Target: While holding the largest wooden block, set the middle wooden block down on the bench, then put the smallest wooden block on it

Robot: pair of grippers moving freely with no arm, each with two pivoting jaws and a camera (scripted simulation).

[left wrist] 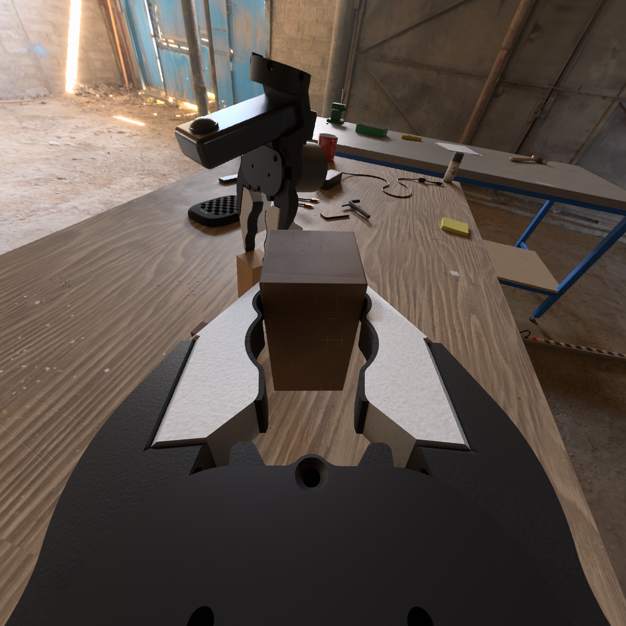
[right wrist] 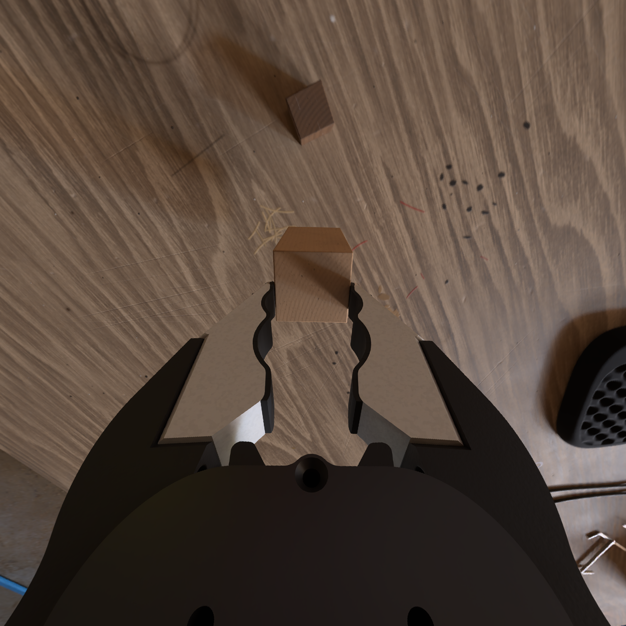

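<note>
The left claw (left wrist: 311, 305) clamps the largest block (left wrist: 313, 305); the right claw (right wrist: 311, 288) grips the middle block (right wrist: 311, 288) (smallest block (right wrist: 310, 111) lies beyond on the table (right wrist: 135, 237)).

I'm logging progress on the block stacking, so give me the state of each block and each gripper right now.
Large dark brown wooden block: upright, gripped between the fingers, off the bench.
Mid-sized pale wooden block: pinched at the fingertips.
Small reddish-brown wooden cube: lying free on the wooden bench, untouched.
Left gripper: shut on the dark block.
Right gripper: shut on the pale block.
</note>
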